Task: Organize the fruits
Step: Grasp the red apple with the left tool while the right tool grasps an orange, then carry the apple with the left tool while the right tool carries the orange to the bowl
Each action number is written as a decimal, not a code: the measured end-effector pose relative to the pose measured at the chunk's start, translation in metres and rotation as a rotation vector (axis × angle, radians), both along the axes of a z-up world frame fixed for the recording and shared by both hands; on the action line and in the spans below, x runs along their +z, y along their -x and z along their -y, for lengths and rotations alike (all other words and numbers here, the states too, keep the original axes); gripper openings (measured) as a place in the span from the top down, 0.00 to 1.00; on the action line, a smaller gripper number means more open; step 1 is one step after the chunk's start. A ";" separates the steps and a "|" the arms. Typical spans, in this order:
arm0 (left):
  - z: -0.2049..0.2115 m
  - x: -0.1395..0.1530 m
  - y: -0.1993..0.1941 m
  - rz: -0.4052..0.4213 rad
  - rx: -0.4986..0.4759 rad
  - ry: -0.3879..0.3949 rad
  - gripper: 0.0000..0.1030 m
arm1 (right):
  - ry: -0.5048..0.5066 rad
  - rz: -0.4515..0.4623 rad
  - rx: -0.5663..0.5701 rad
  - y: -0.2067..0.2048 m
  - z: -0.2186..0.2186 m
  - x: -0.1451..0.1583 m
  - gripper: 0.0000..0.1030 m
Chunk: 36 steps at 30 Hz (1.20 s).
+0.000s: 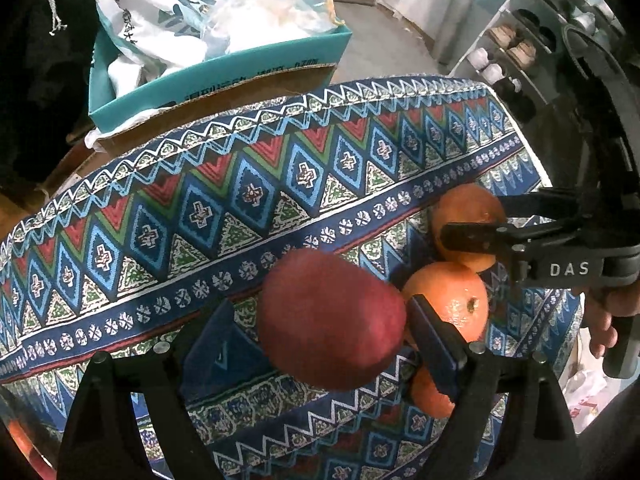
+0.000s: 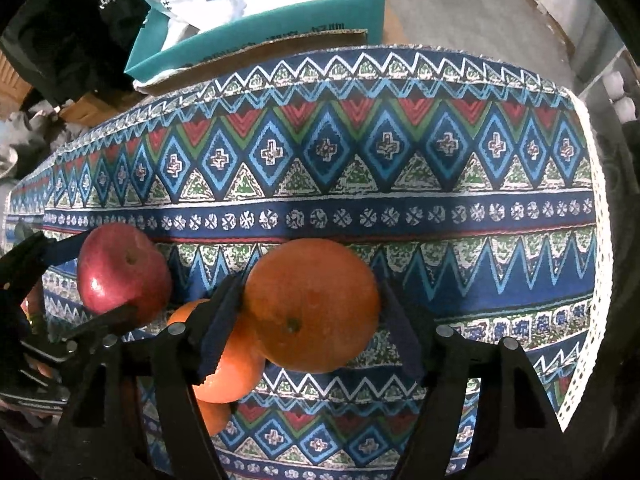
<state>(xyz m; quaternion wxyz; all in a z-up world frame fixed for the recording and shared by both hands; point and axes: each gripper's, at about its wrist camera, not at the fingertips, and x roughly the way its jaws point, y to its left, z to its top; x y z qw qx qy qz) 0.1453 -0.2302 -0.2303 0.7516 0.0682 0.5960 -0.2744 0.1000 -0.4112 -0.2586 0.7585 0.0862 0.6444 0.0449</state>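
Observation:
A red apple (image 1: 332,320) lies between the fingers of my left gripper (image 1: 318,304). The gripper is open: the apple is against the right pad (image 1: 430,344), and the left pad (image 1: 212,352) stands apart from it. My right gripper (image 2: 311,286) is open around an orange (image 2: 312,304) resting on the patterned tablecloth (image 2: 400,160), with a thin gap at the right pad (image 2: 404,336). Two more oranges (image 2: 228,364) huddle just below it. The left wrist view has the right gripper (image 1: 472,218) straddling that far orange (image 1: 460,204). The right wrist view has the left gripper (image 2: 110,276) around the apple (image 2: 124,272).
Behind the table a teal cardboard box (image 1: 224,76) holds white bags. A shoe rack (image 1: 508,52) stands at the far right. A person's hand (image 1: 600,332) holds the right gripper's handle. The cloth's white lace border (image 2: 600,240) marks the table's right edge.

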 end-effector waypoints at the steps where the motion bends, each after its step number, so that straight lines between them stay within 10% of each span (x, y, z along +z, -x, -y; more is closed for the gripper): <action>1: 0.001 -0.002 0.000 -0.004 0.002 -0.001 0.14 | -0.001 -0.003 -0.001 0.000 0.000 -0.002 0.30; 22: 0.002 -0.015 0.010 -0.017 0.006 -0.006 0.26 | -0.006 0.000 -0.007 0.007 0.002 -0.005 0.32; 36: -0.031 0.037 0.033 0.071 0.038 0.038 0.26 | 0.038 0.128 0.029 0.023 -0.010 0.050 0.32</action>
